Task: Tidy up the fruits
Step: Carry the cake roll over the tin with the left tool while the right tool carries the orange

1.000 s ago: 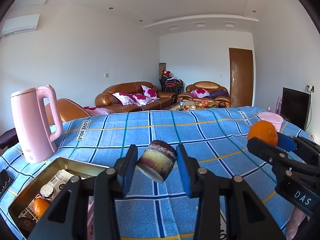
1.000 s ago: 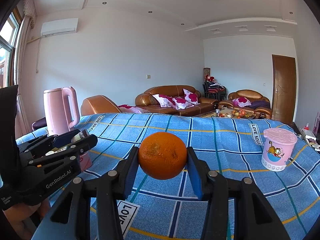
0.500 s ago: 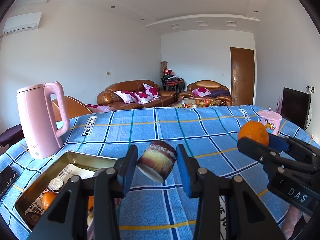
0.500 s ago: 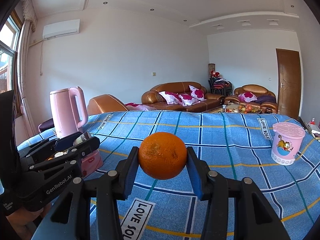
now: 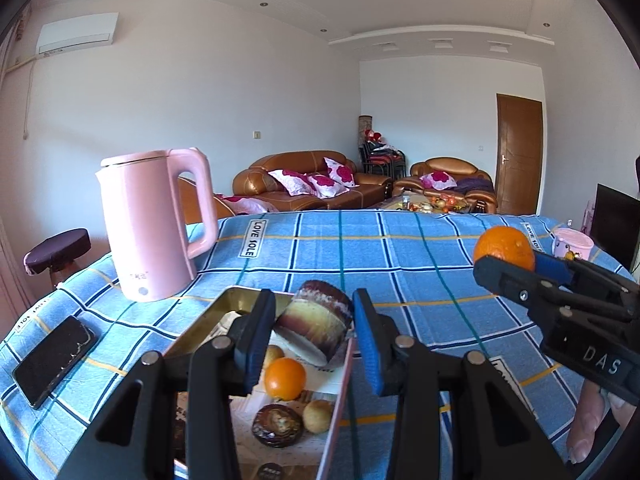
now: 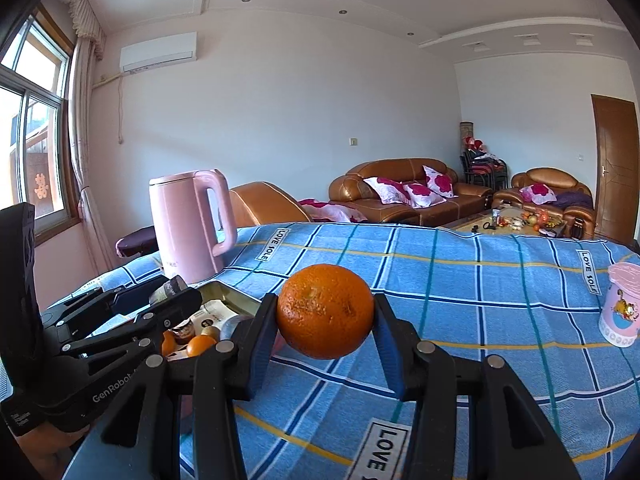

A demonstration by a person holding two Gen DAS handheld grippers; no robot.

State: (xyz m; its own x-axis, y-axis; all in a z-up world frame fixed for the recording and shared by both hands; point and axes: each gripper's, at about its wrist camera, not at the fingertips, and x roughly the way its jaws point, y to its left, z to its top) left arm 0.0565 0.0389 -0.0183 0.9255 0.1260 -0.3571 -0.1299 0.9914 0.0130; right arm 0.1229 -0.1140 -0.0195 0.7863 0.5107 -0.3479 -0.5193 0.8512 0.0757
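Lower centre of the left wrist view: the left gripper [image 5: 314,330] clamps a brown round pastry [image 5: 316,326] above the gold tray [image 5: 224,300], which holds a small orange [image 5: 285,379]. Centre of the right wrist view: the right gripper [image 6: 325,318] grips an orange [image 6: 325,317] over the blue checked cloth [image 6: 480,320]. Advice: bring each load low over a free spot of the tray before releasing, clear of the pink kettle [image 5: 150,224].

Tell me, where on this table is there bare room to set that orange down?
The checked cloth lies bare between the pink kettle and the pink cup. It is crowded in the gold tin, which already holds an orange and wrapped snacks.
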